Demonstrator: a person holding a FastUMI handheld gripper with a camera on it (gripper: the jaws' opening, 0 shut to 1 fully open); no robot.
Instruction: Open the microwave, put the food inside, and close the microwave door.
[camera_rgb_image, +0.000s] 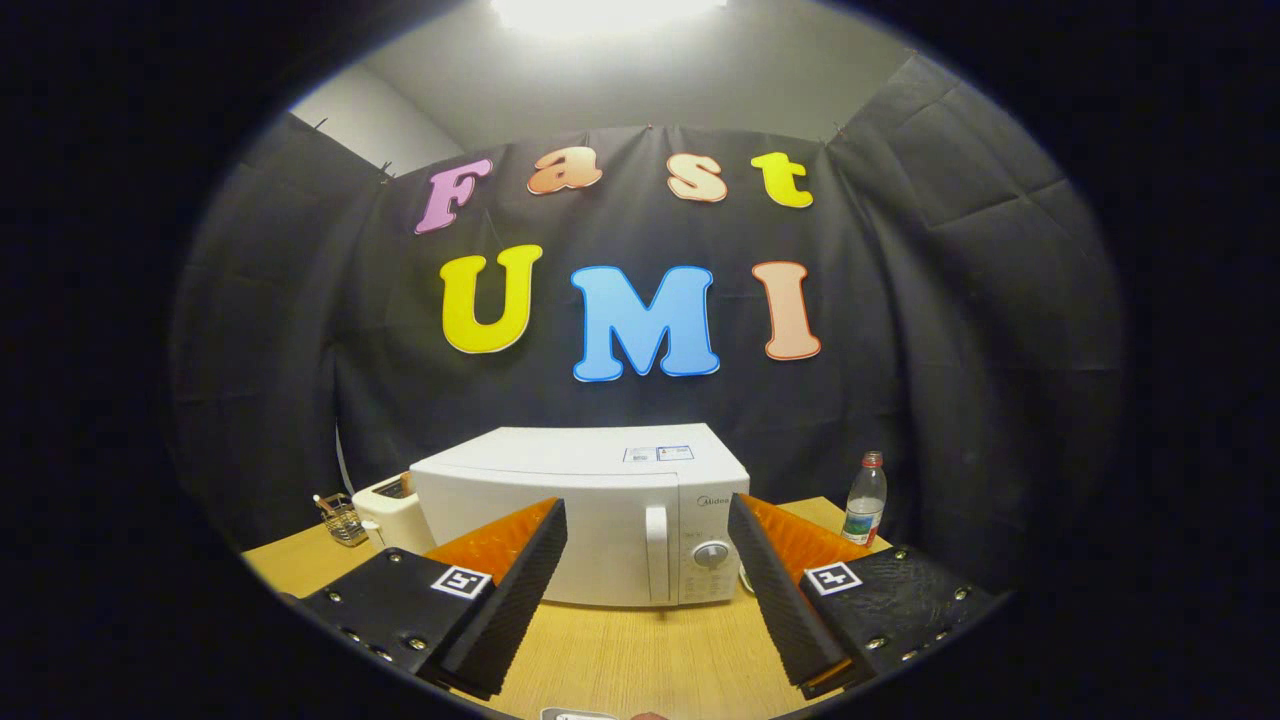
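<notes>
light: overhead glare, blown out | booth dim — edges dark | fisheye bending | focus sharp

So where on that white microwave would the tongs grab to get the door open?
The vertical handle at the door's right edge, beside the control panel. It is a slim upright bar standing proud of the closed door, so the tongs, now open and holding nothing, would likely come straight at the microwave from the front, one finger either side of the bar, then pull.

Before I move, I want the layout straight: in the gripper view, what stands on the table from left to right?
Wire basket → toaster → microwave → water bottle. The gripper is open, its fingers apart before the microwave.
</notes>
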